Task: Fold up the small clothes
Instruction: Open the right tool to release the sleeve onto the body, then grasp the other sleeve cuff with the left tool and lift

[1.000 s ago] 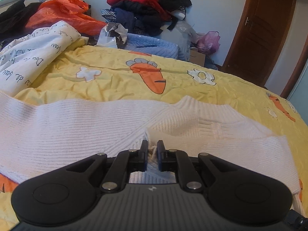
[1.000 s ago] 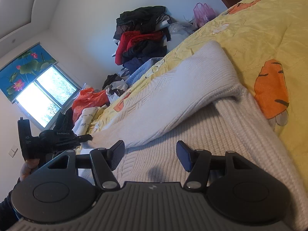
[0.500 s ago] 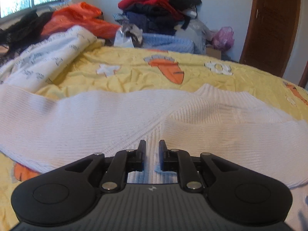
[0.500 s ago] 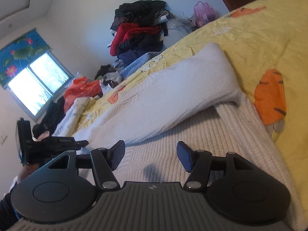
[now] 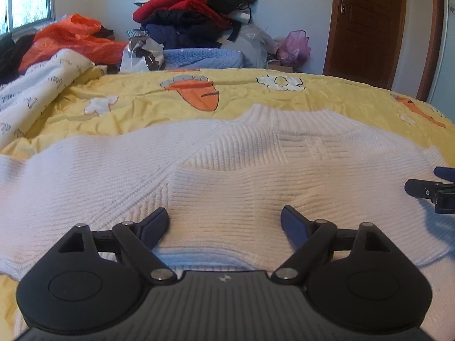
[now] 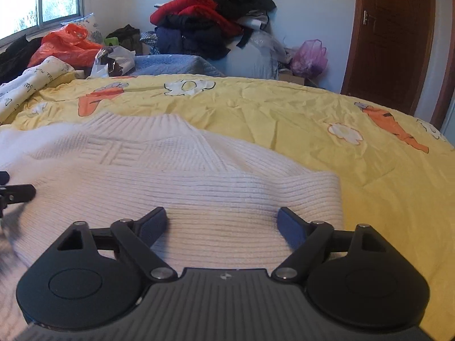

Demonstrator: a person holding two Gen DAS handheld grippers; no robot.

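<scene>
On top of the yellow blanket [image 5: 136, 108] with carrot pictures lies our white sweater [image 5: 256, 170]. It is soft and knitted, with little ribs all over. Its neck points away from us, toward the far wall. One sleeve is folded across the front of the body, and we see that fold in both views. The other sleeve stretches out flat to the left side in the left view.

We hold our left gripper [image 5: 224, 221] low over the bottom part of the sweater. Its jaws have just been opening, and now they stand wide apart. The sweater lies under the gap, but the pads do not pinch it.

We hold our right gripper [image 6: 221, 221] over the folded sleeve, near the right edge of the sweater. Its jaws have just been opening too, and they are spread wide. Nothing is squeezed between them.

Each gripper peeks into the other's view. We see a bit of the right one at the far right edge of the left view, and a bit of the left one at the far left edge of the right view.

Behind the bed sits a big pile of clothes [image 5: 193, 14], red and black and blue. An orange bag [image 5: 68, 39] is near the window [image 6: 39, 0]. A brown door [image 5: 366, 25] stands on the right.
</scene>
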